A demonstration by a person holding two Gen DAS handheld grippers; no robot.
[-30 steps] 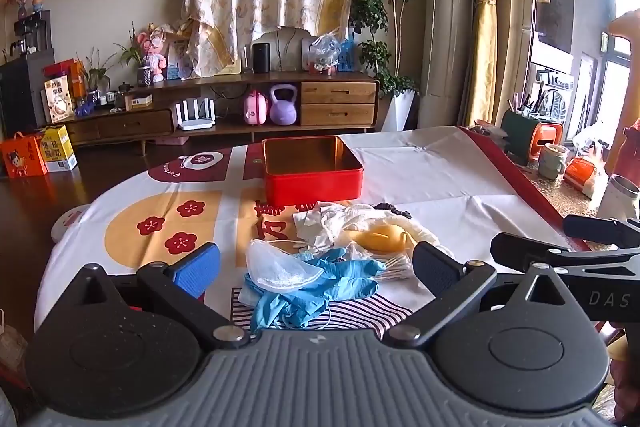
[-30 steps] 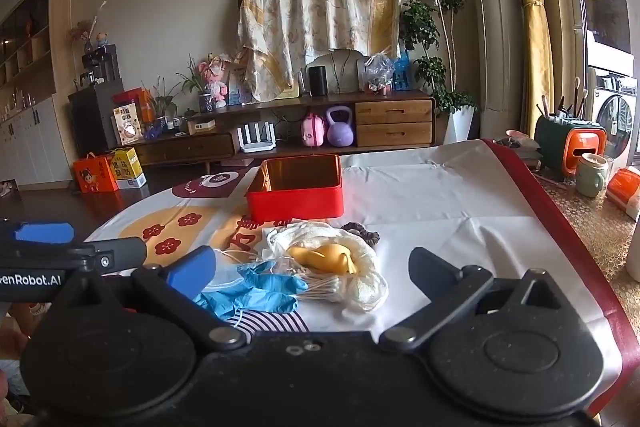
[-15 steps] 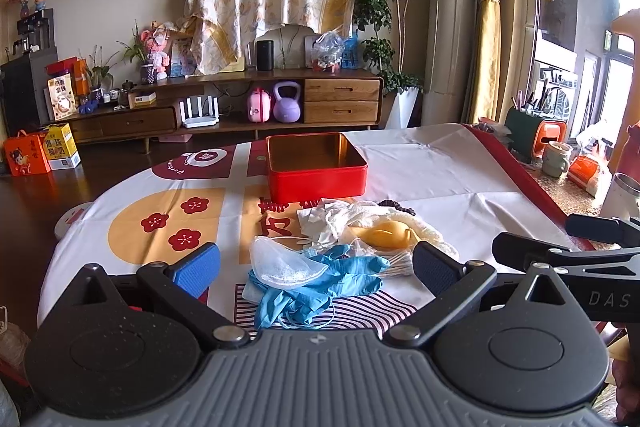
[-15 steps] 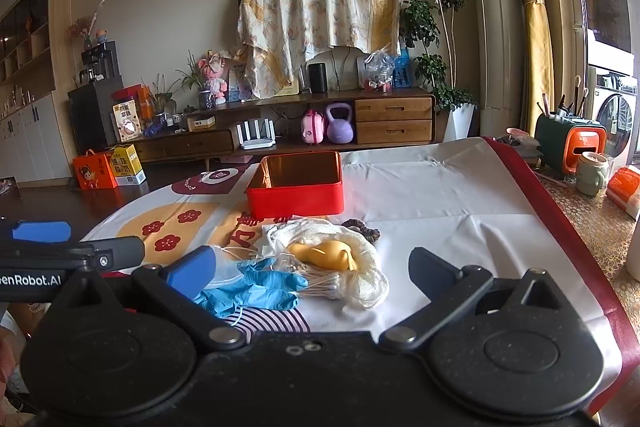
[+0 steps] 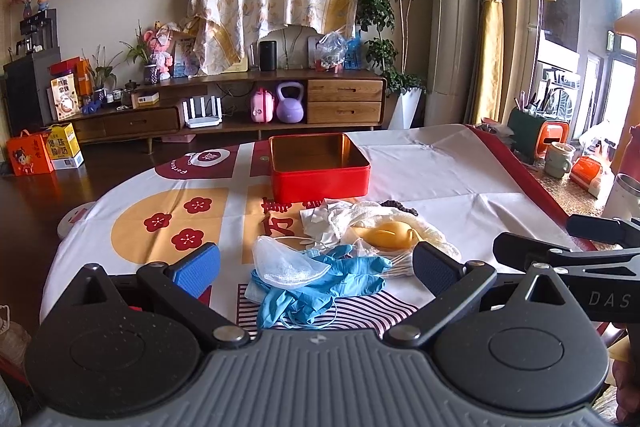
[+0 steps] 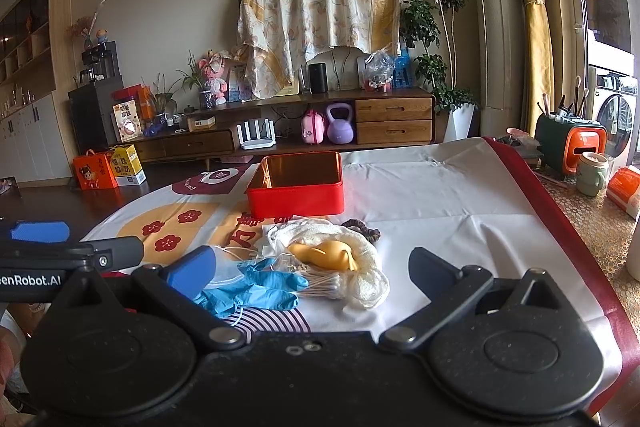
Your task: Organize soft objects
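Comparing with the frames a second earlier, almost nothing has moved: both views have only crept a little nearer to the heap, and no item on the tablecloth (image 5: 420, 171) has shifted. The left gripper (image 5: 316, 265) hangs low over the near edge of the table with its blue-padded fingers spread wide and nothing between them; the right gripper (image 6: 312, 269) is likewise spread and empty, just to its right. The soft things lie in a loose heap between and just beyond the fingers: crumpled blue gloves (image 5: 320, 287) nearest, a white face mask (image 5: 286, 263) lying on them, a yellow squishy toy (image 6: 326, 255) resting on a cream mesh cloth (image 6: 364, 283), a bundle of cotton swabs (image 6: 326, 287) touching the gloves, and a dark hair tie (image 6: 362, 227) at the far right of the heap. The red tin (image 5: 318, 171) stands open and empty just beyond the heap. Each gripper's body hides the near strip of the table, and the lower part of the gloves is cut off behind it. The white crumpled piece (image 5: 320, 223) at the far left of the heap is hard to identify, and the mask's ear loops are partly buried.
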